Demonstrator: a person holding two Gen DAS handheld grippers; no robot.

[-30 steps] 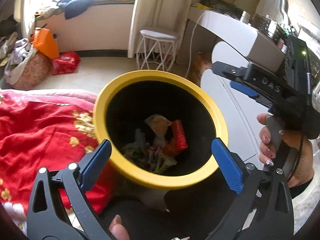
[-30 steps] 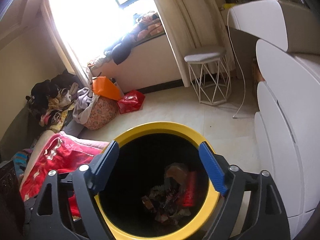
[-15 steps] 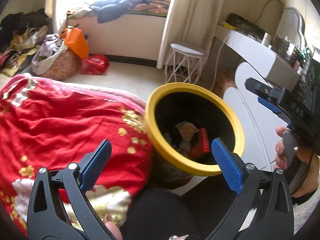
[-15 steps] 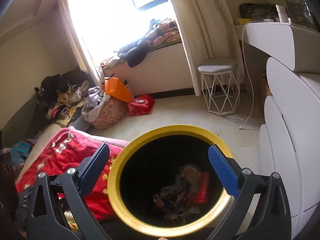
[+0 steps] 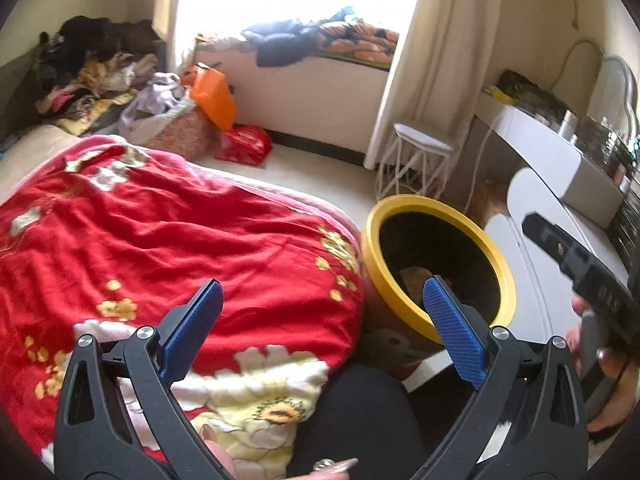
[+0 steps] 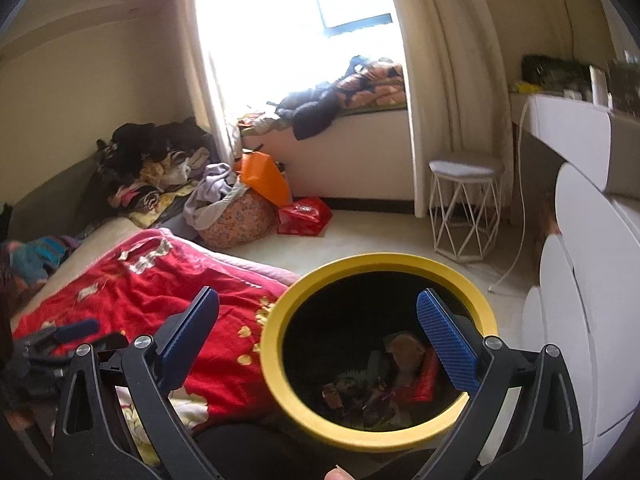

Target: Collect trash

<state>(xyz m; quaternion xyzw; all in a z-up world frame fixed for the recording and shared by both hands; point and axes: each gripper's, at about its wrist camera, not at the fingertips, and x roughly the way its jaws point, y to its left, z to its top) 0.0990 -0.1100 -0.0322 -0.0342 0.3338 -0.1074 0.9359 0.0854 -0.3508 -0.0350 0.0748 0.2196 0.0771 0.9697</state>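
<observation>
A yellow-rimmed black bin (image 6: 280, 360) stands on the floor beside the bed; several wrappers and a red packet (image 6: 420, 384) lie at its bottom. My right gripper (image 6: 318, 336) hangs open above the bin's near-left rim with nothing between its blue pads. My left gripper (image 5: 320, 320) is also open and empty, hovering over the red floral blanket (image 5: 160, 240), with the bin (image 5: 372, 248) to its right. At the right edge of the left wrist view, a hand holds the right gripper's black body (image 5: 580, 268).
A white wire stool (image 6: 464, 204) stands past the bin, by the curtain. White rounded drawers (image 6: 576, 280) rise at the right. An orange bag (image 6: 264, 176), a red bag (image 6: 304, 216) and piled clothes sit by the window seat. A dark-clothed knee (image 5: 360, 420) is below the grippers.
Both grippers pulled back and swung left, off the bin's mouth. The left one now hangs over the red blanket. The right jaws spread a little wider.
</observation>
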